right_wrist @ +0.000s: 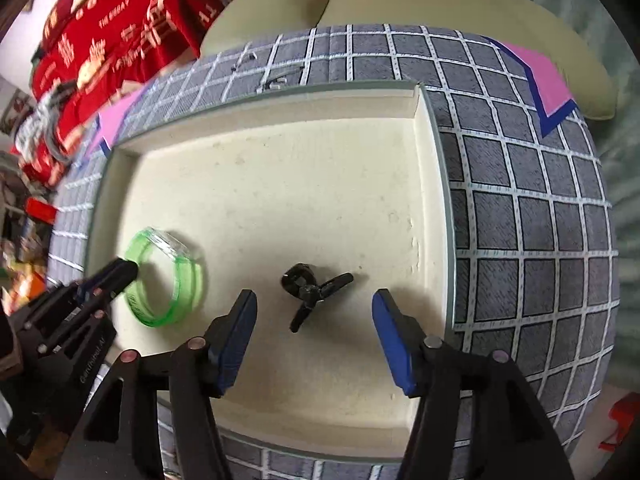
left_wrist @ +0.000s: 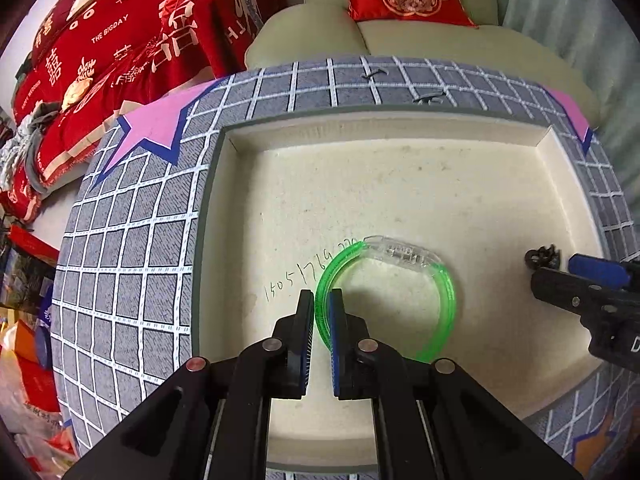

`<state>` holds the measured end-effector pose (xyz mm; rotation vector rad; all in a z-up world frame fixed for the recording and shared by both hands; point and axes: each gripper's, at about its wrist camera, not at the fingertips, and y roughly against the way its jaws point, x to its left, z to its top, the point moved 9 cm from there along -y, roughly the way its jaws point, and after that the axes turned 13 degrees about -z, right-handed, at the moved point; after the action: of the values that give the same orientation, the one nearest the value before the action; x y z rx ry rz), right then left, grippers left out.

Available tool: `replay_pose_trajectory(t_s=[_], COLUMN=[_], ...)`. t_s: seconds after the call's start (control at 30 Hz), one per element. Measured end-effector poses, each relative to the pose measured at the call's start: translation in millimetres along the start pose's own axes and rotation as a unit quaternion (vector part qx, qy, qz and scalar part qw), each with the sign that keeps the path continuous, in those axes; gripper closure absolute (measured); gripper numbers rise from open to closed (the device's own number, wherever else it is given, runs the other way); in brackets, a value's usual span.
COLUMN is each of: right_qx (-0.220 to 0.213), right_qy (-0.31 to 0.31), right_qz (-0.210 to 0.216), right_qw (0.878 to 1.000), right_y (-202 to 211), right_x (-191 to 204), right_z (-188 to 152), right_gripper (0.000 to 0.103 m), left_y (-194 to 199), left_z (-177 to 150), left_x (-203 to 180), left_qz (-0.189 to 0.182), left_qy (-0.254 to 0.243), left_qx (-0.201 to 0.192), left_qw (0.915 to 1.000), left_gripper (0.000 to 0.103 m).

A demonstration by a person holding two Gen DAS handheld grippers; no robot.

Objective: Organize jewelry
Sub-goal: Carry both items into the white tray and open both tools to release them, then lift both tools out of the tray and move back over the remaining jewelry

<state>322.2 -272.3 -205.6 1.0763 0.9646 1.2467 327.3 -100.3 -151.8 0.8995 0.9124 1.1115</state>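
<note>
Green translucent plastic bangle with a clear clasp section lies inside the shallow cream tray, which sits on a grey checked cloth. Left wrist view: the left gripper is clamped on the bangle's near-left band, one finger each side. Handwritten digits mark the tray floor beside it.

Right wrist view: the right gripper stands wide apart, holding nothing. A small black hair clip lies on the tray floor between its fingers, apart from both. The bangle shows well left.
</note>
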Motion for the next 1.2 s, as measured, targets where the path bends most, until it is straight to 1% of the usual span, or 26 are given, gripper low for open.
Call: replay_pose_trajectory(t_s=[0.17,0.27,0.33,0.47,0.67,0.7,0.73,0.77,0.8,0.93,0.97,1.0,1.13,1.2], right_qx=[-0.015,-0.027,-0.033,-0.038,-0.031,-0.027,-0.024,-0.021,-0.017,-0.004,-0.002,-0.002,0.006,0.011], right_qy=[-0.025,-0.032,-0.035,-0.044,-0.053,-0.053,-0.053,-0.053,-0.053,-0.057,-0.058,-0.062,-0.066,-0.067], right_qz=[0.021,0.033,0.039,0.048,0.059,0.060,0.060,0.059,0.058,0.062,0.062,0.063,0.063,0.060], right_qw=[0.999,0.999,0.998,0.997,0.996,0.996,0.996,0.997,0.997,0.996,0.996,0.996,0.996,0.996], right_y=[23.3,41.5,53.4,71.8,89.8,91.9,93.3,94.2,95.0,95.8,95.7,96.5,97.2,97.5], right_x=[-3.6,-3.2,-2.6,-3.2,-3.3,-3.0,-2.7,-2.6,-2.7,-3.2,-2.9,-3.1,-3.0,-3.1], right_z=[2.2,-0.7,-5.6,-20.6,-55.8,-64.6,-72.5,-78.6,-88.0,-120.7,-125.5,-134.0,-154.5,-163.4], right_gripper=[0.031,0.026,0.025,0.023,0.020,0.020,0.020,0.019,0.019,0.016,0.007,0.000,0.000,0.000], left_y=[19.1,32.1,40.1,55.4,76.7,80.4,83.3,86.7,92.4,98.0,99.3,100.6,108.6,107.2], left_z=[4.0,3.7,0.6,-11.4,-37.2,-43.1,-48.3,-54.4,-59.3,-80.6,-87.6,-95.5,-124.6,-142.5], left_x=[-4.2,-6.6,-8.0,-8.6,-3.3,-1.2,0.5,3.9,9.3,18.4,22.0,25.5,45.8,58.4], left_qz=[-0.031,-0.040,-0.047,-0.055,-0.057,-0.055,-0.055,-0.048,-0.030,-0.017,-0.010,-0.005,0.008,0.005], left_qy=[0.011,0.013,0.015,0.019,0.024,0.027,0.030,0.035,0.039,0.030,0.027,0.026,0.046,0.059], left_qx=[-0.019,-0.031,-0.035,-0.041,-0.041,-0.039,-0.037,-0.034,-0.045,-0.044,-0.043,-0.042,-0.038,-0.025], left_qw=[0.9993,0.9987,0.9982,0.9975,0.9973,0.9973,0.9974,0.9977,0.9978,0.9984,0.9986,0.9988,0.9982,0.9979], left_gripper=[0.086,0.086,0.086,0.086,0.086,0.083,0.040,0.000,0.000,0.000,0.000,0.000,0.000,0.000])
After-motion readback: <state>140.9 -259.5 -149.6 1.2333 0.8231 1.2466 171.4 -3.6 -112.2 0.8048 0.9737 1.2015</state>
